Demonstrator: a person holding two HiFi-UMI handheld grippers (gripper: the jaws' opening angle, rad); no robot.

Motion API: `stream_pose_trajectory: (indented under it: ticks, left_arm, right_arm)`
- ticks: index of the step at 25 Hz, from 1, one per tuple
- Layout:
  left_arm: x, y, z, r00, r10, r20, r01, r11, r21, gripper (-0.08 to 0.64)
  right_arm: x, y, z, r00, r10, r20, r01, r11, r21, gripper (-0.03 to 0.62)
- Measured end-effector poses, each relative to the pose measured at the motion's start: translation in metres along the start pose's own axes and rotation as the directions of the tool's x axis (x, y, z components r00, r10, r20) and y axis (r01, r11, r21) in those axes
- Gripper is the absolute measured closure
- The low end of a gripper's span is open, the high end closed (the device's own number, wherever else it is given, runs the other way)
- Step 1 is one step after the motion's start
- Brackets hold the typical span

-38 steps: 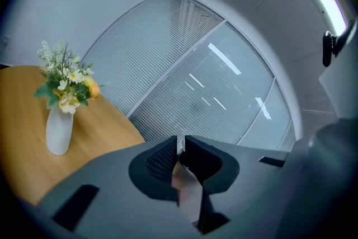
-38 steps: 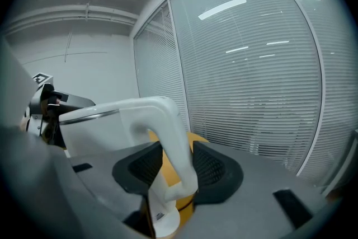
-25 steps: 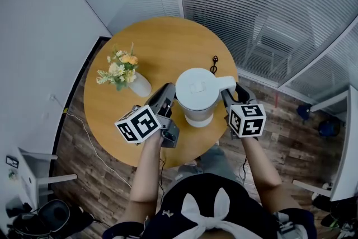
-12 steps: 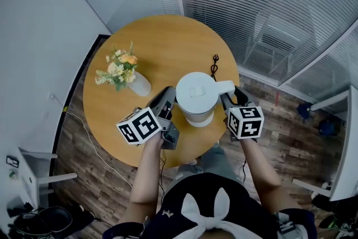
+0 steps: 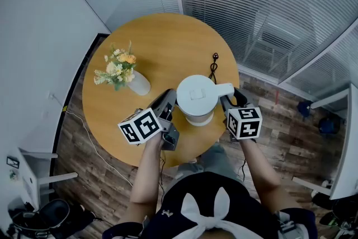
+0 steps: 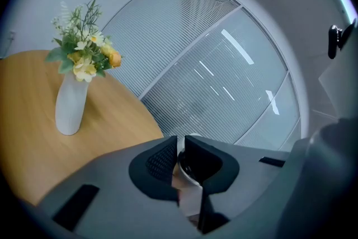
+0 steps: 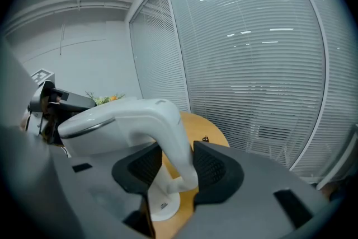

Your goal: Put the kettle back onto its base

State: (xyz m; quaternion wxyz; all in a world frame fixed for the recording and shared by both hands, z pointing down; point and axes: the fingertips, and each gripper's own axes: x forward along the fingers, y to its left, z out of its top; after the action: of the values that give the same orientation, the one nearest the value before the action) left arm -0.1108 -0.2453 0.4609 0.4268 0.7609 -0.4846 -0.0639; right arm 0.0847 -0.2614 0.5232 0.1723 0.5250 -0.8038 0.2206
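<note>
A white kettle (image 5: 196,95) hangs low over the round wooden table (image 5: 156,42), held from both sides. My right gripper (image 5: 228,99) is shut on its curved handle (image 7: 168,131), with the pads pressing both sides of it. My left gripper (image 5: 169,101) is at the kettle's opposite side; its jaws stand almost together with the white lip of the spout (image 6: 187,173) pinched between them. The white round base (image 7: 162,204) lies right under the kettle, showing as a rim (image 5: 197,119) in the head view. Whether the kettle rests on the base I cannot tell.
A white vase (image 5: 139,85) of yellow and white flowers (image 6: 84,59) stands on the table to the left of the kettle. A black cord end (image 5: 213,64) lies behind it. Glass walls with blinds (image 5: 268,8) ring the far side. The table's near edge is at the person's body.
Both grippers and the kettle have sunk a little toward the table and base. The grips look the same.
</note>
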Motion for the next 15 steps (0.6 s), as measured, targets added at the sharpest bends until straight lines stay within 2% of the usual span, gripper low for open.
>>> stream_pose_trajectory:
  ticks: [15]
  left_arm:
    - [0.005,0.014,-0.015,0.999,0.025,-0.04,-0.025,1.0,-0.013,0.499]
  right_arm:
    - [0.006,-0.002,-0.019,0.999,0.0,-0.037,0.0,1.0,0.003,0.416]
